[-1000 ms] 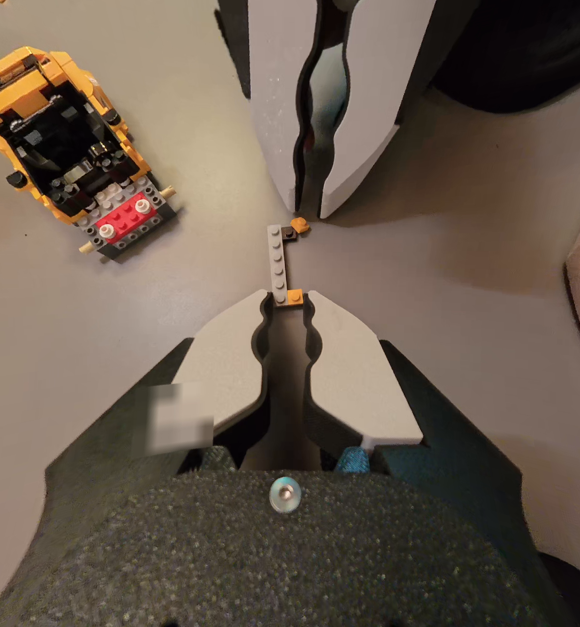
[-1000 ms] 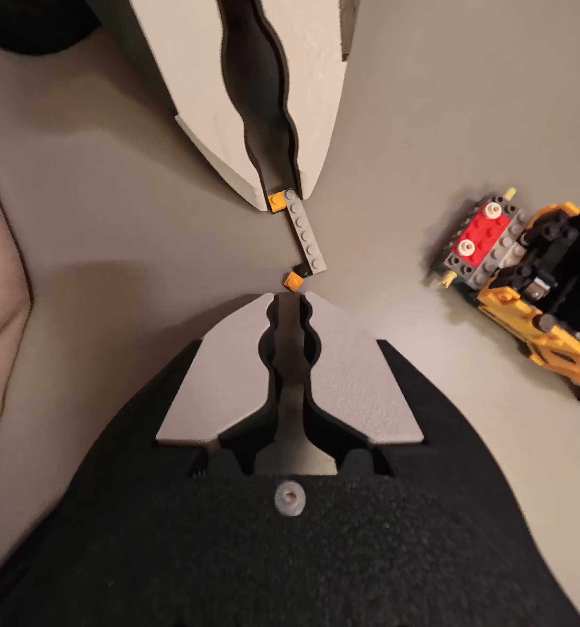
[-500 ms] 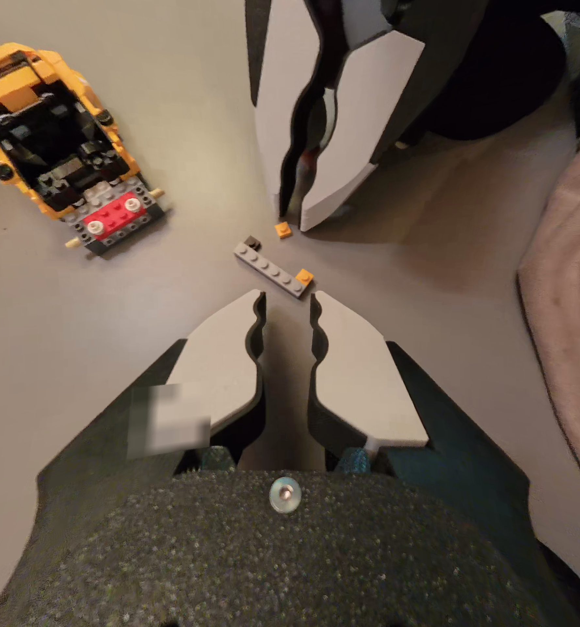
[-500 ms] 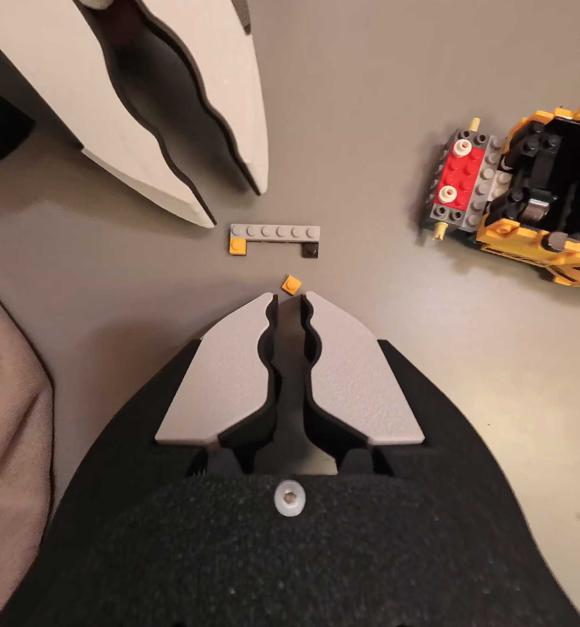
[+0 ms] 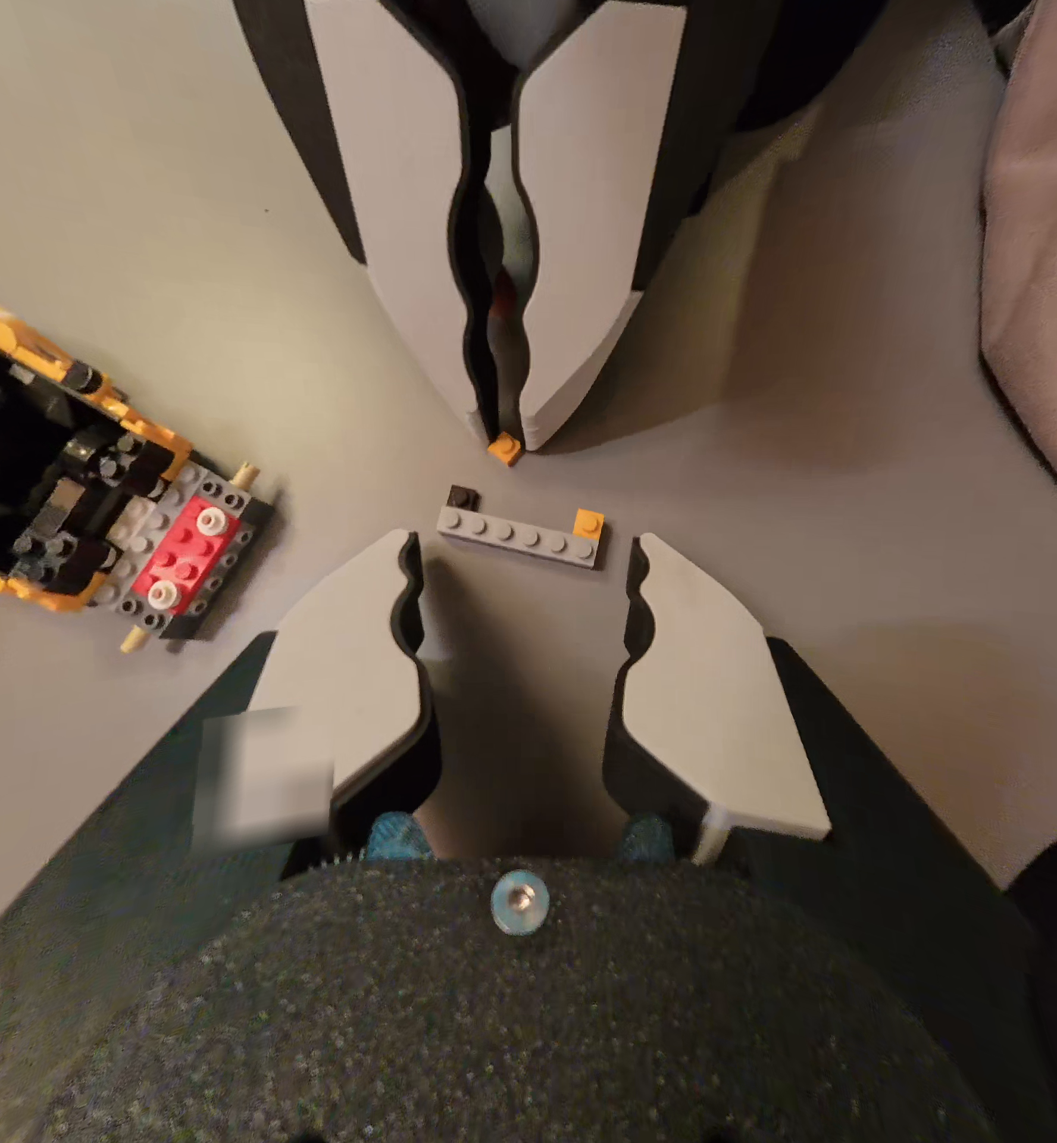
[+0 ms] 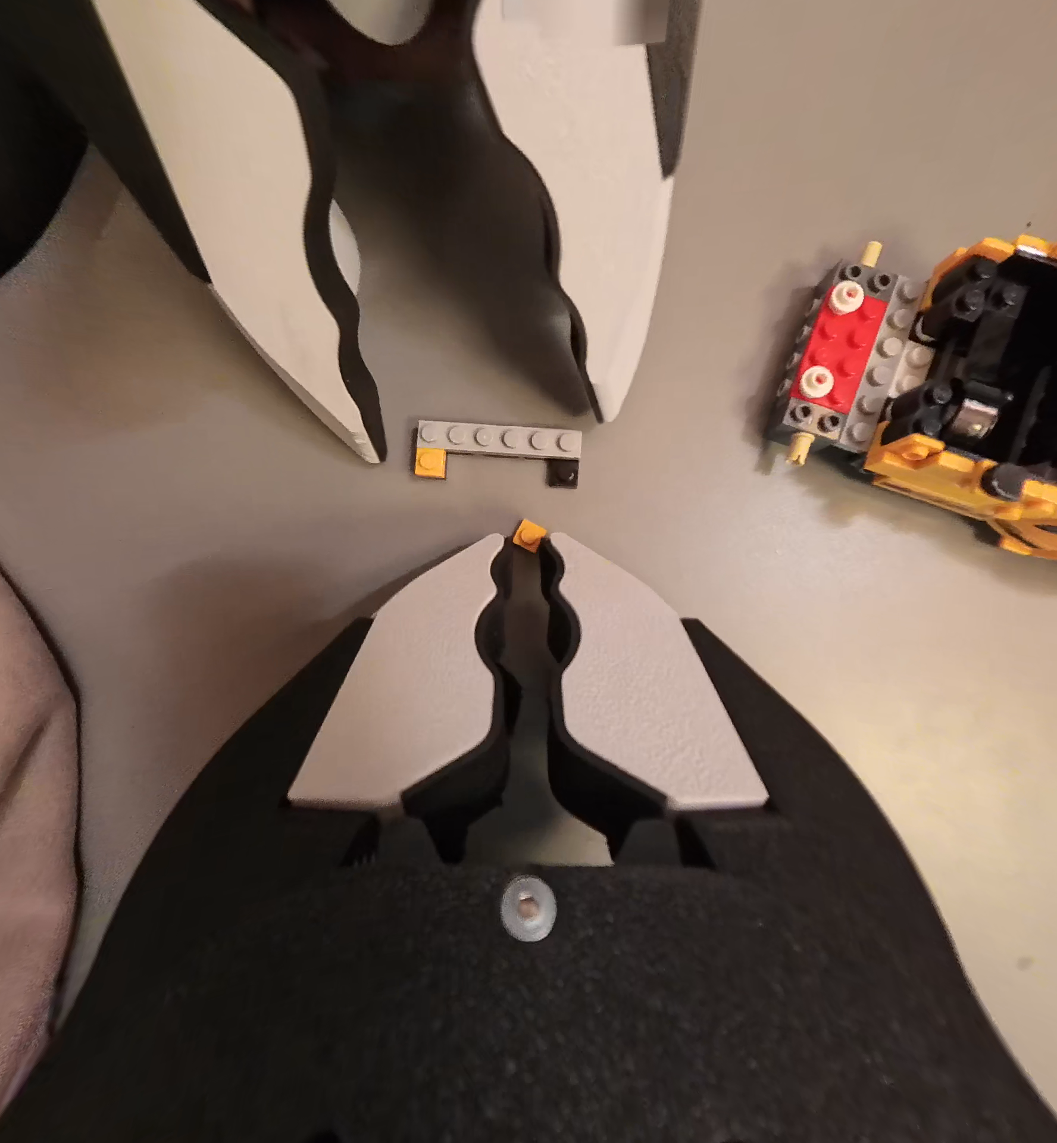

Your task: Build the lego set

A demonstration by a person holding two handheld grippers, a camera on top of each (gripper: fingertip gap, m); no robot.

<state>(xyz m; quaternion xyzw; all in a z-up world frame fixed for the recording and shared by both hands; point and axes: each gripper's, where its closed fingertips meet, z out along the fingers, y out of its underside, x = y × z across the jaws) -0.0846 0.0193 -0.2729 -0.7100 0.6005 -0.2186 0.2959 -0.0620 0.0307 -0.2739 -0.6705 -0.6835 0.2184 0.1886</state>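
Left gripper (image 5: 523,544) is hanging low over the table (image 5: 142,185), jaws standing wide apart, nothing between them. Right gripper (image 6: 527,535) is facing it tip to tip, jaws nearly together, pinching a small orange stud piece (image 6: 529,532) at the very fingertips. Both are pointing steeply down, tips near each other.

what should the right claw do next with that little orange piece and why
Probably lift the loose orange piece, pinched at the right claw tips, and carry it toward the grey plate. The plate lies flat nearby with an orange piece and a black piece already on its ends; the left claw stands open around it, apparently ready to steady it.
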